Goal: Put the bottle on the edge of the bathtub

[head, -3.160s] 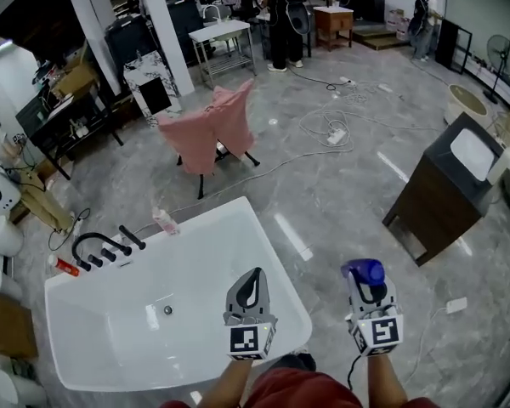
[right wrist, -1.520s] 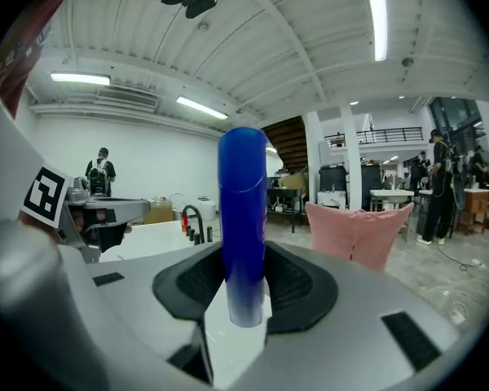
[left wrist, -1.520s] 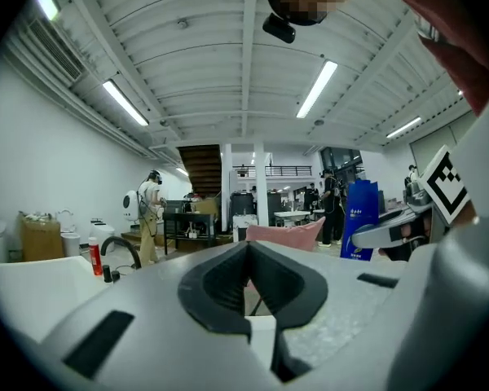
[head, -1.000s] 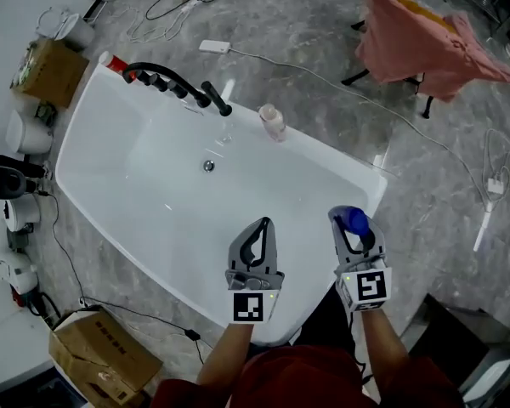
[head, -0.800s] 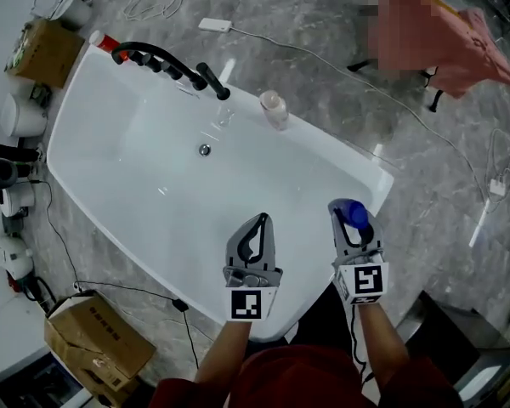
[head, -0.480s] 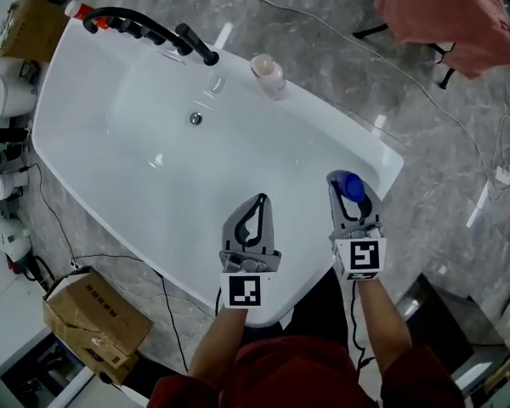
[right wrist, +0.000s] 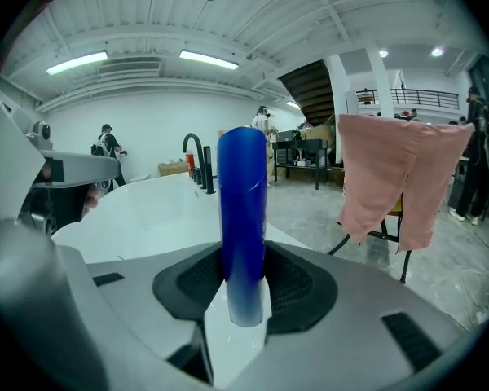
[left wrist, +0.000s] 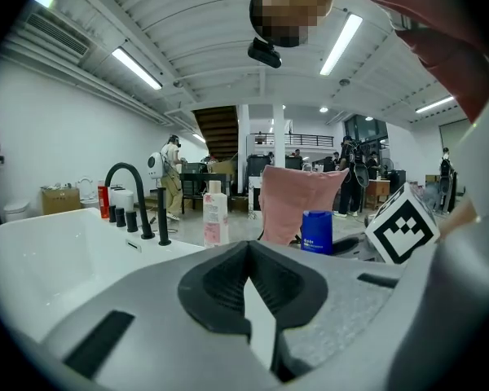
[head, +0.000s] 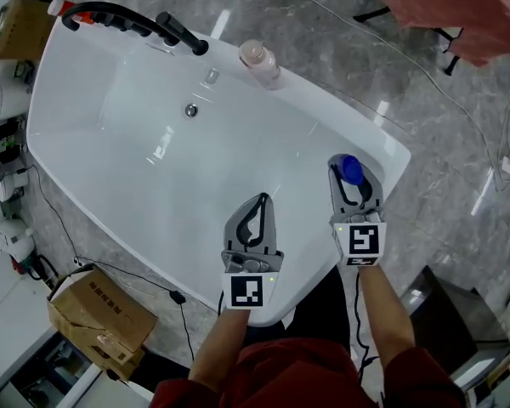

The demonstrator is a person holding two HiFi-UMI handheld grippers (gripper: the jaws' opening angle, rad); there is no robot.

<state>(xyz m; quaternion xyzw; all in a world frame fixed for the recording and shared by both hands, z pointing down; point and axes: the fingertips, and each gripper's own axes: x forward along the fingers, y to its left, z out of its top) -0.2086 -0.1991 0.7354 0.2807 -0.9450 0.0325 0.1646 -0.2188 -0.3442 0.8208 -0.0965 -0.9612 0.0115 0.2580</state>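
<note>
Bottle [right wrist: 243, 218] — glossy blue cylinder, upright, pinched by right gripper [head: 351, 168] over smooth white bathtub [head: 391, 154] rim; left gripper [head: 258, 204] closed, empty — rim contact unclear.

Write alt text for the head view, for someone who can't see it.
Seen from above, the right gripper holds a blue bottle over the near right rim of a white bathtub. The left gripper, shut and empty, hangs beside it over the bathtub. A black faucet and a pink bottle stand on the far rim.
</note>
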